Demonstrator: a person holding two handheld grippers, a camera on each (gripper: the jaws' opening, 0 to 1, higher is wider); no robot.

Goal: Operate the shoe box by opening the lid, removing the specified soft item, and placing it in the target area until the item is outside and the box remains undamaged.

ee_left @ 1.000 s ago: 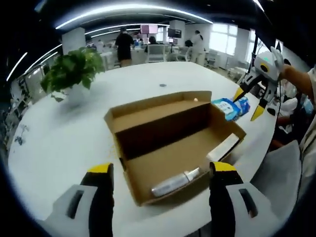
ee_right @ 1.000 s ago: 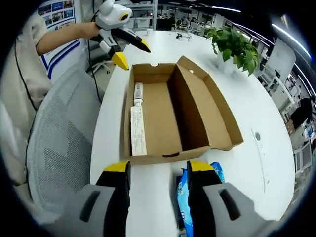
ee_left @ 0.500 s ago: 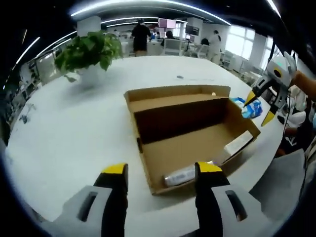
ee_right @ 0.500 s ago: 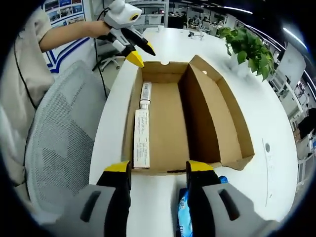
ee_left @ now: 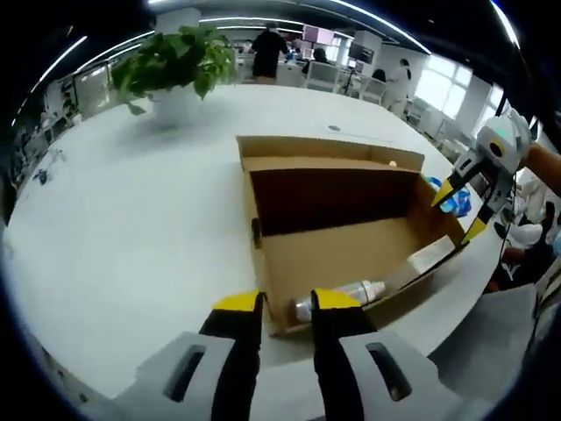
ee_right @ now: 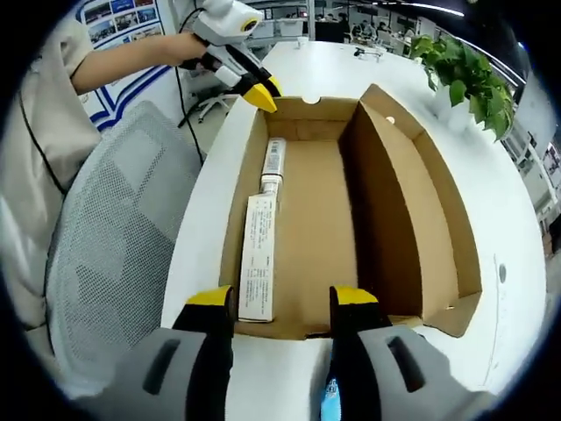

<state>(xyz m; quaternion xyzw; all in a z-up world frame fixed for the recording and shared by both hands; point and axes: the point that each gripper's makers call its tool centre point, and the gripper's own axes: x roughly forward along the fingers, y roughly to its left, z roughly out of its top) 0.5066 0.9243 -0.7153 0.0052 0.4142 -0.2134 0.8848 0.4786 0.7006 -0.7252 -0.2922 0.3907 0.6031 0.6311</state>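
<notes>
The open cardboard shoe box (ee_left: pixel 342 254) (ee_right: pixel 307 219) lies on the white table (ee_left: pixel 123 219), its lid flap (ee_right: pixel 412 193) standing along one long side. Inside are a silver tube (ee_left: pixel 351 294) (ee_right: pixel 273 162) and a flat white carton (ee_right: pixel 257 259) (ee_left: pixel 428 256). A blue soft pack (ee_left: pixel 451 202) (ee_right: pixel 328 405) lies on the table outside the box's end. My left gripper (ee_left: pixel 287 303) (ee_right: pixel 263 88) has its jaws drawn narrow on the box's end wall. My right gripper (ee_right: pixel 282 303) (ee_left: pixel 462 210) stands open at the opposite end, its jaws straddling that wall.
A potted plant (ee_left: pixel 175 57) (ee_right: pixel 465 66) stands on the table beyond the box. A grey mesh chair (ee_right: pixel 105 263) sits at the table's edge beside the box. A person's arm (ee_right: pixel 123 61) holds the left gripper. People stand among desks far behind.
My left jaws narrowed from wide apart to close together around the box's end wall. The right gripper moved forward over its end of the box, leaving the blue pack beneath it.
</notes>
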